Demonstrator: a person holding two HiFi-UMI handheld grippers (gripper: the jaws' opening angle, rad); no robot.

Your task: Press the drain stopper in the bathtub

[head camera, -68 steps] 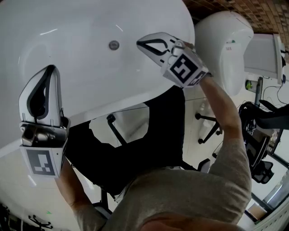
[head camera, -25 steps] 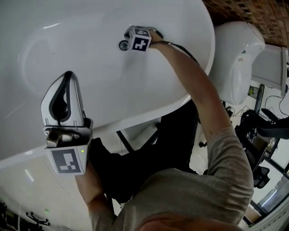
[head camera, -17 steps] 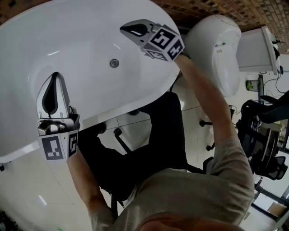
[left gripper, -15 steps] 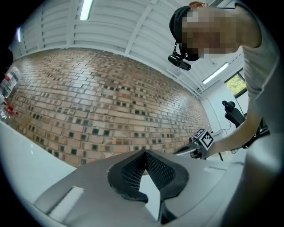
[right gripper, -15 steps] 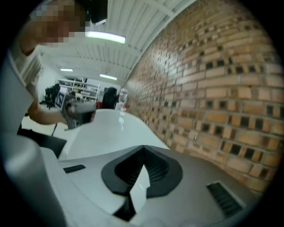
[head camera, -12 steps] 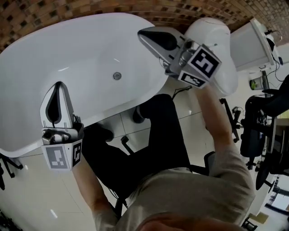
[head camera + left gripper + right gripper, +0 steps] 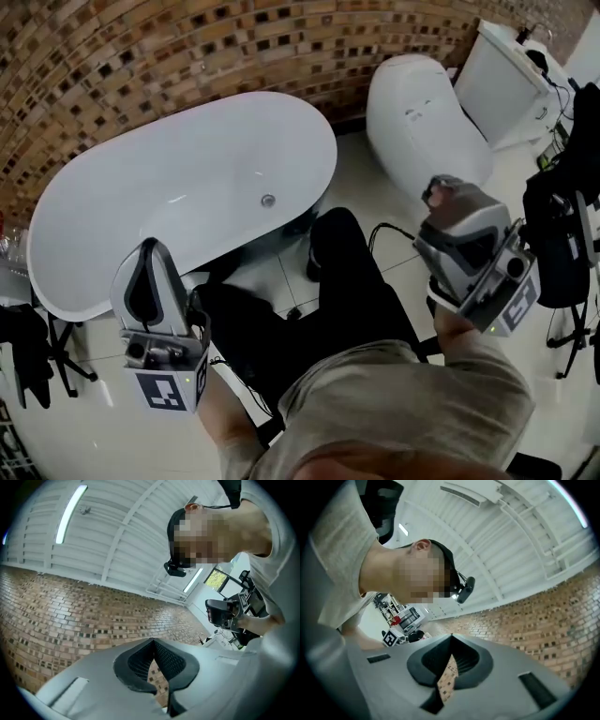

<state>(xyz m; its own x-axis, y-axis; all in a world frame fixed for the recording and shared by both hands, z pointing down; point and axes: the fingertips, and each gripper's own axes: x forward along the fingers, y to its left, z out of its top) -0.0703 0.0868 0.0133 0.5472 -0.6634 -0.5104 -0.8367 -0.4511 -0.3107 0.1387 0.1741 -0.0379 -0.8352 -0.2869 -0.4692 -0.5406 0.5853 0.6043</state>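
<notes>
The white oval bathtub [image 7: 112, 197] stands against the brick wall, with the small round metal drain stopper [image 7: 268, 200] in its floor. Both grippers are held near my body, well clear of the tub. My left gripper [image 7: 150, 246] is at the lower left, shut and holding nothing, its tip just short of the tub's near rim. My right gripper [image 7: 441, 190] is at the right, in front of the toilet, also shut and holding nothing. In the gripper views the left gripper [image 7: 153, 641] and the right gripper [image 7: 451, 637] point up at brick wall and ceiling.
A white toilet [image 7: 422, 112] with its cistern [image 7: 511, 61] stands right of the tub. The brick wall [image 7: 187, 47] runs behind. Black stand legs [image 7: 37, 347] are at the far left, and black equipment [image 7: 562, 234] at the far right. White tiled floor [image 7: 366, 187] lies between.
My right gripper has left the drain stopper, come out of the tub and drawn back to my right side. The left gripper has stayed low. The tub now lies farther off.
</notes>
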